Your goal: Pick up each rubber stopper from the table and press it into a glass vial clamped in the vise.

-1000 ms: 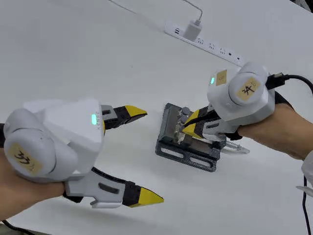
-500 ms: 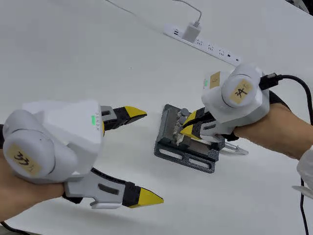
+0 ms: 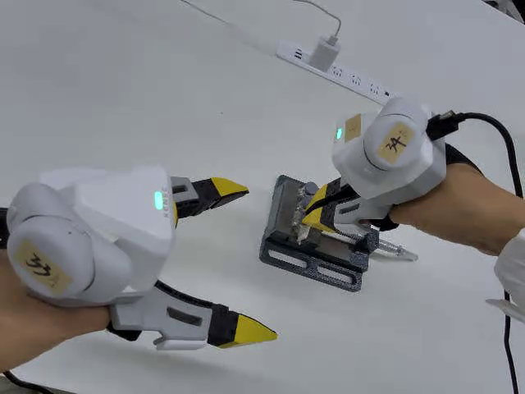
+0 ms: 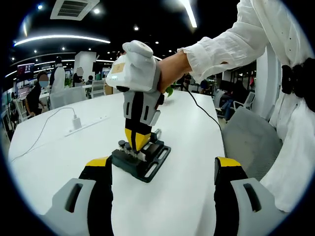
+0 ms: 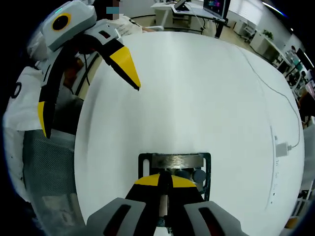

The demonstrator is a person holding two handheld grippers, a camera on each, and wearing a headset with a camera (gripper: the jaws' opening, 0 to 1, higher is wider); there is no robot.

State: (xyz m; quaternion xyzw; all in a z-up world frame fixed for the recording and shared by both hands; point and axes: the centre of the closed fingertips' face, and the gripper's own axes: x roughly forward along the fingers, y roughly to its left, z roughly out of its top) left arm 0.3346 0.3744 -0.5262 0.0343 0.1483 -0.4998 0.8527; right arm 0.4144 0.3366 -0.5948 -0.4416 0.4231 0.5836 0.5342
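Vise (image 3: 316, 250) stands on the worktop (image 3: 123, 98), well inside its far edge. Right claw (image 3: 314, 209) is clenched, tips down in the vise, just beside a grey stopper (image 3: 310, 190). Left claw (image 3: 258, 261) is released, apart from the vise on its near side.

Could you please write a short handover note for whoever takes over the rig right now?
Left gripper: open wide, empty, hovering over the table to the left of the vise.
Right gripper: jaws shut, tips down on the vise's clamped vials; whether a stopper sits under them is hidden.
Done: at least one grey stopper sits in a vial just beside the right gripper's tips.
Left: confirm the vial under the tips is plugged, then check the table for any loose stoppers and press them in.
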